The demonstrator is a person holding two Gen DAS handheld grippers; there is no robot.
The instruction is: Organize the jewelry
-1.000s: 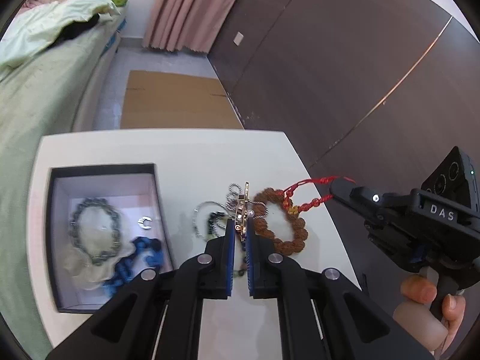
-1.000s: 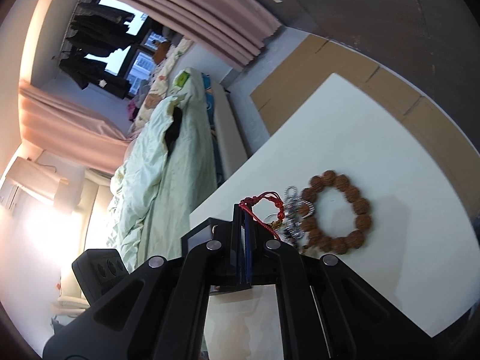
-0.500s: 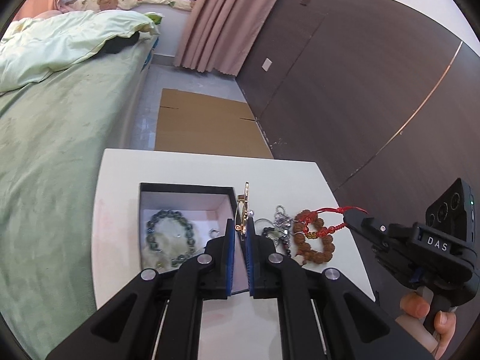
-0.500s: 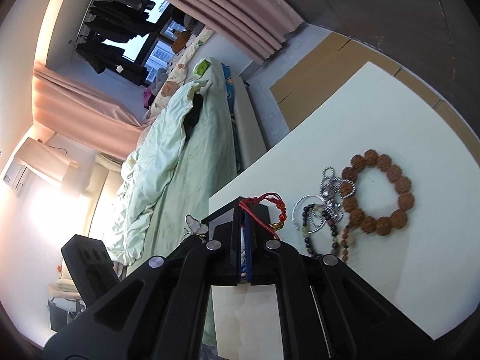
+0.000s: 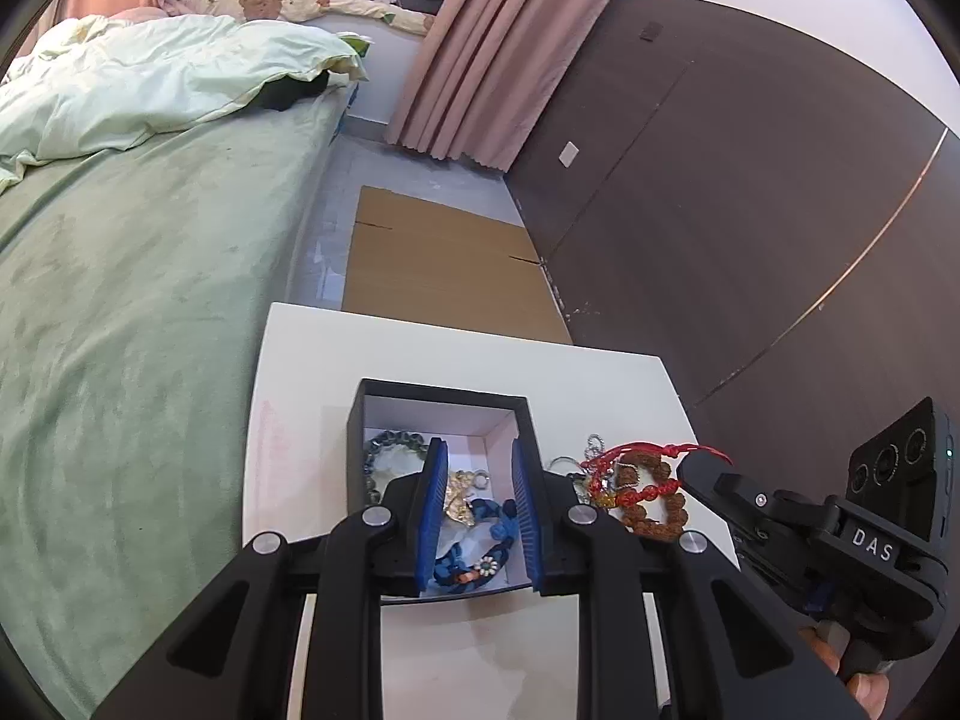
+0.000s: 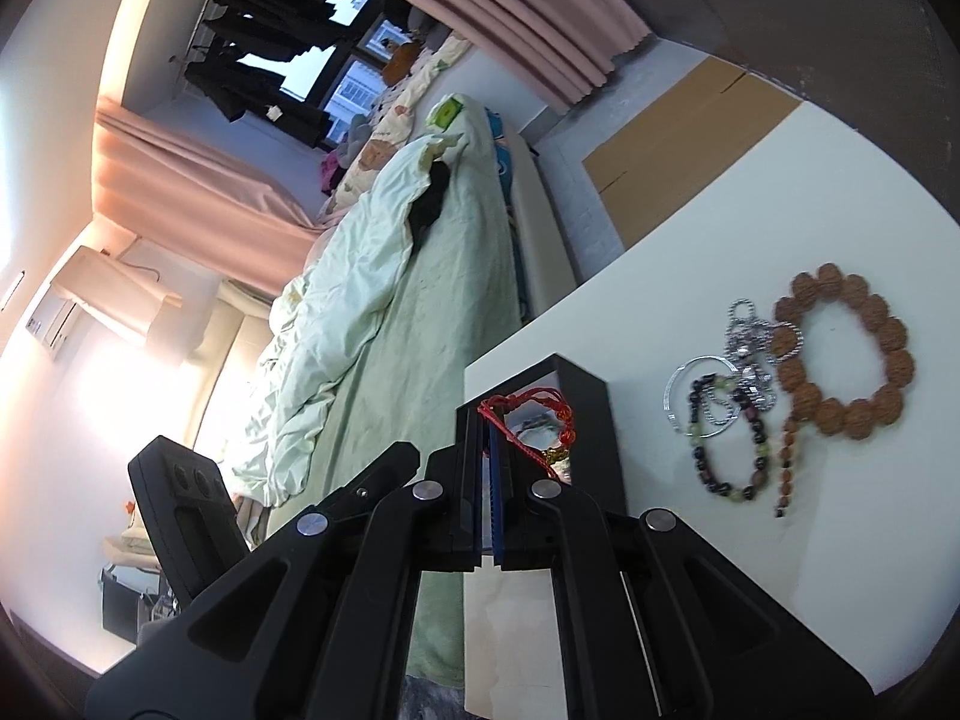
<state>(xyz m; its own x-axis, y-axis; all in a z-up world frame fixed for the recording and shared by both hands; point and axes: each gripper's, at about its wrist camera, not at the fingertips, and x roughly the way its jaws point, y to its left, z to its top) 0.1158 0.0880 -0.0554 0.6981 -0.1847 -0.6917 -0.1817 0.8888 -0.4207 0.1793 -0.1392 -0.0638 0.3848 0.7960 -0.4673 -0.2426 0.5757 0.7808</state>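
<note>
A black jewelry box (image 5: pixel 441 394) with a white lining stands on the white table (image 5: pixel 576 378). My left gripper (image 5: pixel 478 462) is open over the box. A gold brooch (image 5: pixel 457 498) lies in the box below it, beside a blue braided bracelet (image 5: pixel 480 546) and a dark bead bracelet (image 5: pixel 390 441). My right gripper (image 6: pixel 487 420) is shut on a red cord bracelet (image 6: pixel 531 417) and holds it above the table beside the box (image 6: pixel 591 420); the bracelet also shows in the left wrist view (image 5: pixel 636 474).
On the table right of the box lie a brown wooden bead bracelet (image 6: pixel 846 351), a silver chain and ring (image 6: pixel 741 348) and a dark bead bracelet (image 6: pixel 729 438). A green bed (image 5: pixel 120 300) runs along the left; cardboard (image 5: pixel 444 264) lies on the floor beyond.
My left gripper carried the gold brooch from the pile to above the box, then opened; the brooch now lies in the box. My right gripper lifted the red cord bracelet toward the box.
</note>
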